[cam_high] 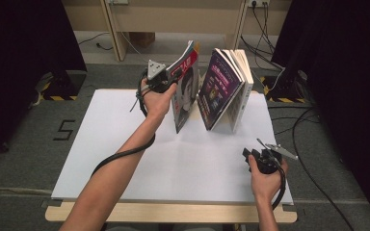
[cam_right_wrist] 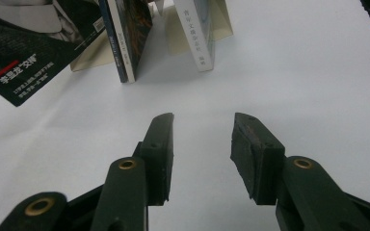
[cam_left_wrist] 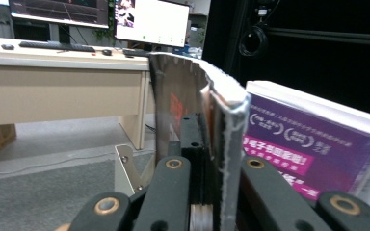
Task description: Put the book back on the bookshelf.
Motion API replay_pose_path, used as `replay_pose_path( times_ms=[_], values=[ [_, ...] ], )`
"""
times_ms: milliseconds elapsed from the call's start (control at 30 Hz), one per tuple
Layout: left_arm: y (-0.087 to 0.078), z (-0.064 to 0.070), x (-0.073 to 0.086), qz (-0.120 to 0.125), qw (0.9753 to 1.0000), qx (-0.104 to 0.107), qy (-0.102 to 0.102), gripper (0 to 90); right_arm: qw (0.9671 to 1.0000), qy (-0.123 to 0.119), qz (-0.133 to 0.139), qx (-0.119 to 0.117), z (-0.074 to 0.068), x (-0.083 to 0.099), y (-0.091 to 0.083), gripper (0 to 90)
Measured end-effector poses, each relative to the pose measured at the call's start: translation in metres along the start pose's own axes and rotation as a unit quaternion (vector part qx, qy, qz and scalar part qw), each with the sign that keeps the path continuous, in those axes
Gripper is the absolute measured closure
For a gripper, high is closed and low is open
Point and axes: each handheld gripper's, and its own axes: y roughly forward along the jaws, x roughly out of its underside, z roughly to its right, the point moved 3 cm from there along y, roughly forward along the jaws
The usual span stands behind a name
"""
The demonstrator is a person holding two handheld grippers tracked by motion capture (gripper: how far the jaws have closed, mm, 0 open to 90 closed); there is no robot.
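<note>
A magazine (cam_high: pixel 185 91) with a red-and-white cover and a portrait is held upright, tilted, over the back of the white board (cam_high: pixel 115 144). My left gripper (cam_high: pixel 172 75) is shut on its upper edge. In the left gripper view the black jaws clamp the curved pages of the magazine (cam_left_wrist: pixel 197 96), and the gripper (cam_left_wrist: pixel 207 139) sits low in the frame. To its right, a few books (cam_high: pixel 225 89) lean together on the board, the front one with a purple cover (cam_left_wrist: pixel 308 144). My right gripper (cam_high: pixel 250 154) rests near the board's front right, open (cam_right_wrist: pixel 202 130) with nothing between its fingers.
The board lies on a wooden table (cam_high: pixel 173 212). Cables (cam_high: pixel 308 125) trail on the floor to the right. A desk (cam_left_wrist: pixel 53 53) with monitors stands behind. In the right gripper view the magazine's corner (cam_right_wrist: pixel 24 72) hangs above the board, left of the book spines (cam_right_wrist: pixel 125 43).
</note>
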Motion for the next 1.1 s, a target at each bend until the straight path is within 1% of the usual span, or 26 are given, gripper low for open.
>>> replay_pose_path(
  times_ms=[67,100,167,233,367,433,500,533,567,600,633,733,767,867,1000,1100],
  values=[
    [0.004,-0.001,0.006,0.0,1.0,-0.005,0.003,86.1,1.0,0.001,-0.002,0.0,0.001,0.0,0.0,60.0],
    [0.004,-0.002,0.009,-0.003,0.9999,-0.008,0.006,86.1,1.0,0.004,-0.002,0.0,0.001,0.0,0.0,60.0],
    [0.005,-0.003,0.012,0.001,0.9998,-0.011,0.013,86.0,1.0,0.003,-0.001,0.0,0.002,0.0,-0.001,60.1],
    [0.004,-0.003,0.014,0.001,0.9998,-0.013,0.016,85.9,1.0,0.002,-0.001,0.0,0.002,-0.001,-0.001,60.1],
    [0.003,-0.003,0.017,-0.01,0.9998,-0.011,0.014,85.4,1.0,0.0,-0.002,0.0,0.002,0.0,0.0,60.0],
    [0.003,-0.003,0.018,-0.017,0.9998,-0.003,0.008,84.4,1.0,0.006,-0.003,0.001,0.001,0.0,0.0,60.0],
    [0.004,-0.004,0.017,-0.018,0.9998,-0.002,-0.001,81.8,1.0,0.001,-0.003,-0.001,0.0,0.0,0.0,60.0],
    [0.004,-0.004,0.017,-0.018,0.9998,-0.002,-0.001,80.8,1.0,0.001,-0.003,-0.001,0.0,0.0,0.0,60.0],
    [0.003,-0.004,0.014,-0.02,0.9997,0.004,-0.016,79.8,1.0,-0.001,-0.002,-0.001,0.0,0.0,0.0,59.9],
    [0.004,-0.004,0.014,-0.02,0.9996,0.005,-0.02,78.1,1.0,-0.001,-0.002,-0.001,0.0,0.0,0.0,59.9],
    [0.004,-0.004,0.012,-0.021,0.9994,0.006,-0.028,77.4,1.0,-0.001,-0.003,-0.001,0.0,0.0,0.0,59.8],
    [0.004,-0.006,0.011,-0.027,0.9991,0.008,-0.033,77.2,1.0,0.0,-0.005,-0.001,0.001,0.001,0.001,59.7],
    [0.005,-0.006,0.01,-0.034,0.9986,0.007,-0.039,77.1,1.0,0.001,-0.008,-0.001,0.001,0.001,0.001,59.5],
    [0.006,-0.007,0.009,-0.042,0.9979,0.005,-0.049,77.1,1.0,0.001,-0.008,-0.001,0.001,0.001,0.001,59.4],
    [0.008,-0.007,0.01,-0.06,0.997,-0.001,-0.05,80.2,1.0,0.0,-0.006,-0.001,0.002,0.001,0.001,59.3],
    [0.008,-0.007,0.009,-0.073,0.9961,-0.018,-0.046,84.3,1.0,0.0,-0.008,0.0,0.002,0.001,0.001,59.0]
  ],
)
